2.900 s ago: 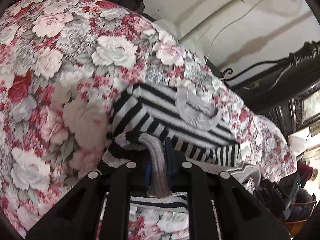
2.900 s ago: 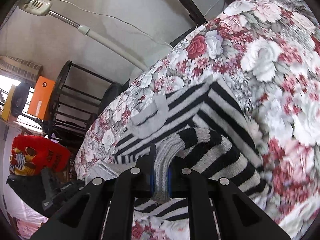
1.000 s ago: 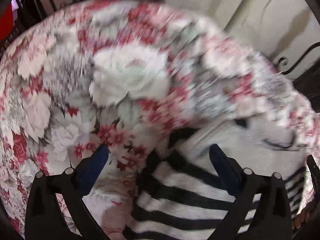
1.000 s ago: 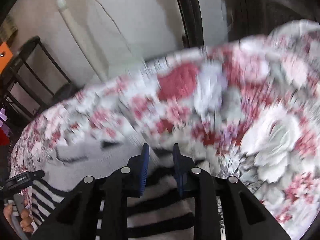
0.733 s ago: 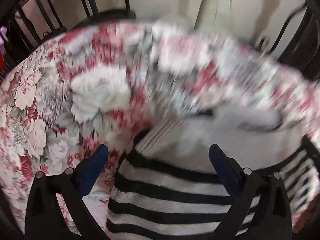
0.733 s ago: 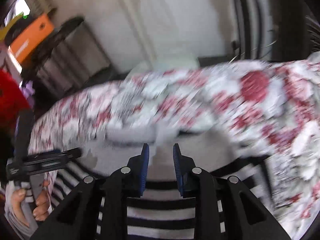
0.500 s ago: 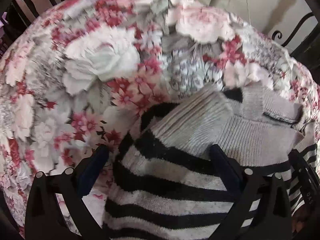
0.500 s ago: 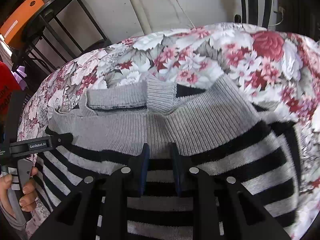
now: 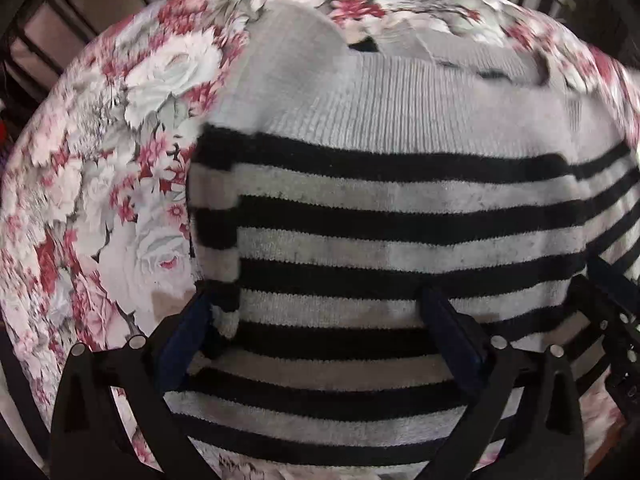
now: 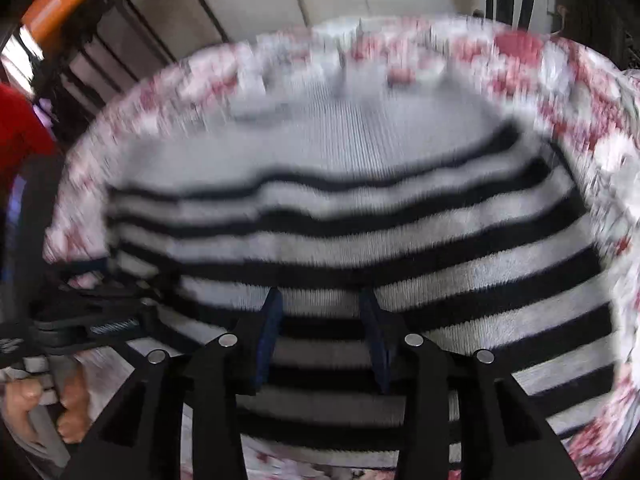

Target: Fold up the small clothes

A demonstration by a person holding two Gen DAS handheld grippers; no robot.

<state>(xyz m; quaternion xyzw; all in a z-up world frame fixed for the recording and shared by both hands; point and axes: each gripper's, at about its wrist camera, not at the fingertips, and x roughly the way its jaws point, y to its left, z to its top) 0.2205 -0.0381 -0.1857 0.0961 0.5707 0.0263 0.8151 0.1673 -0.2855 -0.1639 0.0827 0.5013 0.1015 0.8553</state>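
The floral sheet [image 9: 100,184] is soft and loose under everything, so if I press down and drag, it could bunch and carry my work with it. On it lies the sweater [image 9: 400,220], striped black and white with a grey ribbed band toward the far edge, folded in at its left side where a striped flap [image 9: 214,216] overlaps the body; that flap looks the likeliest thing to spring open if I snag it. My left claw [image 9: 320,320] hangs over the near stripes with its jaws wide apart and nothing pinched, the left finger right at the flap's lower end, so closing from here might catch only that one layer and peel the fold back. My right claw [image 10: 322,332] is over the middle stripes, jaws opening, with knit showing in the gap but not pressed by the pads; the picture is smeared, so I can't judge how near the tips are to the cloth. If the two claws grab at uneven depths, I think the next fold would come out crooked.
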